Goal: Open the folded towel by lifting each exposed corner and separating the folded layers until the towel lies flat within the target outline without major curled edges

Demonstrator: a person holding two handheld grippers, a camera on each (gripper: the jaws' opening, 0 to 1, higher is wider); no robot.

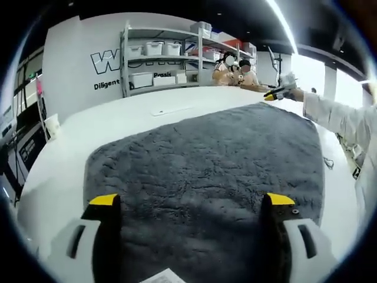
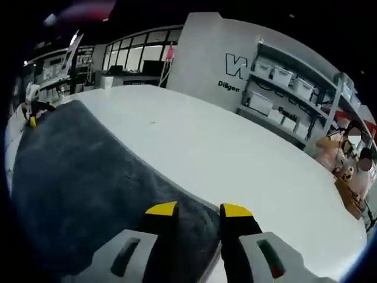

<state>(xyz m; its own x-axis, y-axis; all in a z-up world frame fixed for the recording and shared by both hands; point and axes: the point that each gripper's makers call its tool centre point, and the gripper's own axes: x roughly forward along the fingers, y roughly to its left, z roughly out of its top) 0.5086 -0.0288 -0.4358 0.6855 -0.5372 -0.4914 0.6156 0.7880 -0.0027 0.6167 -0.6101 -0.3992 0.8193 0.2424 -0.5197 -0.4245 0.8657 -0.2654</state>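
Grey towel (image 1: 206, 171) lay spread on the white surface (image 1: 118, 124), looking mostly unfolded; target outline couldn't be made out. Left gripper (image 1: 191, 203) jaws wide apart over near edge. Right gripper (image 2: 199, 209) jaws narrowly apart at towel's far edge, smoothing likely left

grey towel (image 1: 206, 171) on white table (image 1: 118, 121)

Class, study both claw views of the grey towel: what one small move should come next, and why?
Probably close the right claw on the grey towel edge between its tips, then draw it outward. The left claw hovers open over towel that already looks spread on the white table.
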